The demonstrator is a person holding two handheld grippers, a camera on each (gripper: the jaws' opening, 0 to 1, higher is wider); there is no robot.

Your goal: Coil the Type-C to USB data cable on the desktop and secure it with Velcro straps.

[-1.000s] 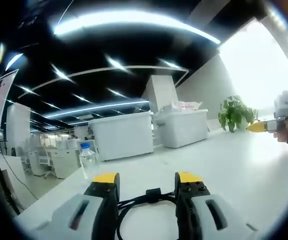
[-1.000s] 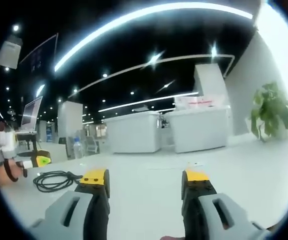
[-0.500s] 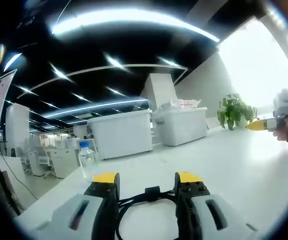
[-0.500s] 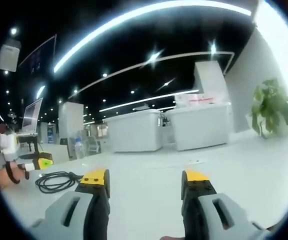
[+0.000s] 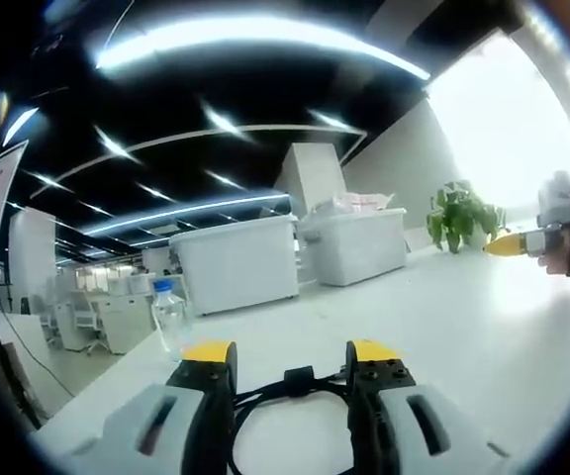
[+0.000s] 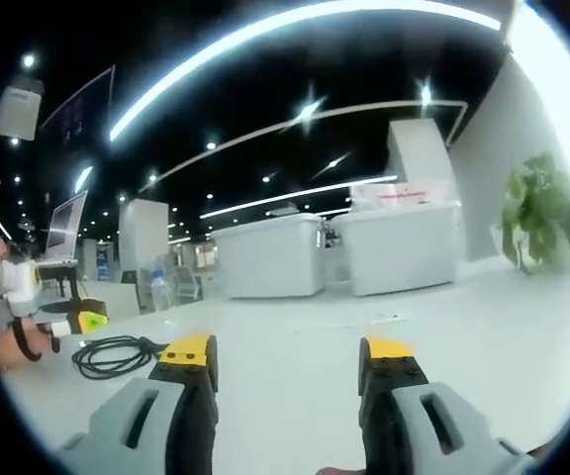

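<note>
Cable: black data cable (image 5: 287, 388) lies loosely looped between the left gripper (image 5: 290, 358) jaws, its plug end pointing away from them; seen beside that gripper in the right gripper view
Left gripper: jaws apart, gripping nothing
Right gripper (image 6: 289, 353): wide open, empty
Surface: white desktop (image 6: 483, 327), bottle (image 5: 169, 315) ahead-left
Room: office, plant (image 6: 547, 213)
Unclear: Velcro strap not made out

Lighting's pretty uneven here. The dark ceiling has long white LED light strips (image 5: 265, 40) that smear into glowing arcs, bent hard by the fisheye. In the left gripper view a big bright window area (image 5: 518, 129) on the right blows out completely, washing the glossy white desktop (image 5: 483, 327) in glare. Both views are soft and a bit hazy, with mushy edges. Shadows are faint.
</note>
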